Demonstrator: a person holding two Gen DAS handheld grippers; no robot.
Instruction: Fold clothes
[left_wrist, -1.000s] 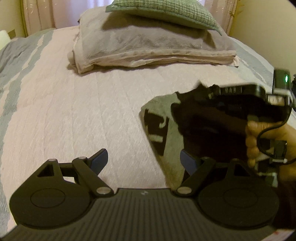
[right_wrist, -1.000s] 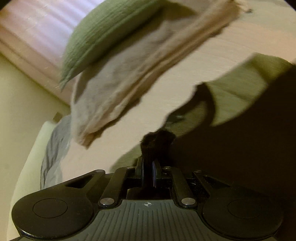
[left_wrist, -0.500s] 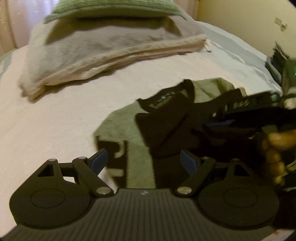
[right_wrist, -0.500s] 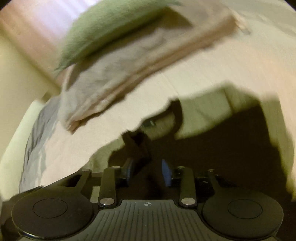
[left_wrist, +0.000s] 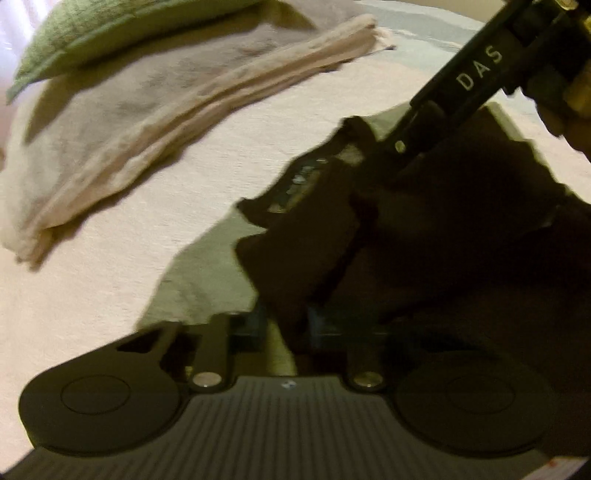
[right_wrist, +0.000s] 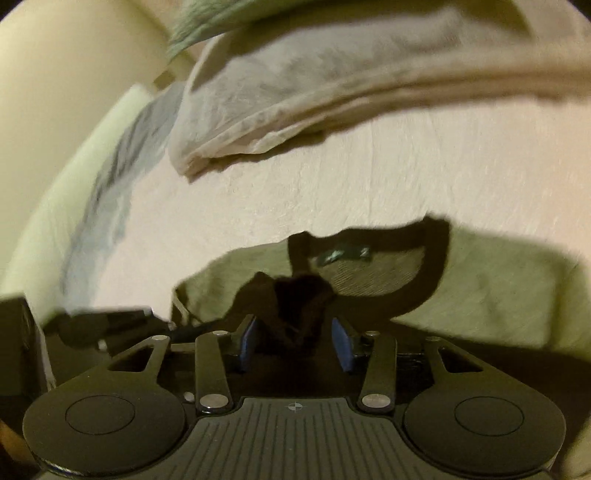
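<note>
Shirt (right_wrist: 498, 291) between both grippers' jaws

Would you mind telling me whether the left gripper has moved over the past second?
Yes. The left gripper has gone forward and rightward onto the shirt; the folded blanket, which sat centred ahead, now lies up-left, and its fingers have narrowed around dark fabric.

Olive-green shirt (right_wrist: 498, 280) with black collar (right_wrist: 436, 258), pale pink bedspread (right_wrist: 295, 184), green pillow (left_wrist: 110, 33) — checked, beige-grey folded blanket (left_wrist: 147, 110).

Low in the frame, the right gripper (right_wrist: 293, 338) has its blue-padded fingers (right_wrist: 248, 341) apart around a bunched black sleeve (right_wrist: 301, 302) of the olive-green, black-collared shirt (right_wrist: 480, 291) on the pale pink bedspread (right_wrist: 295, 173).
</note>
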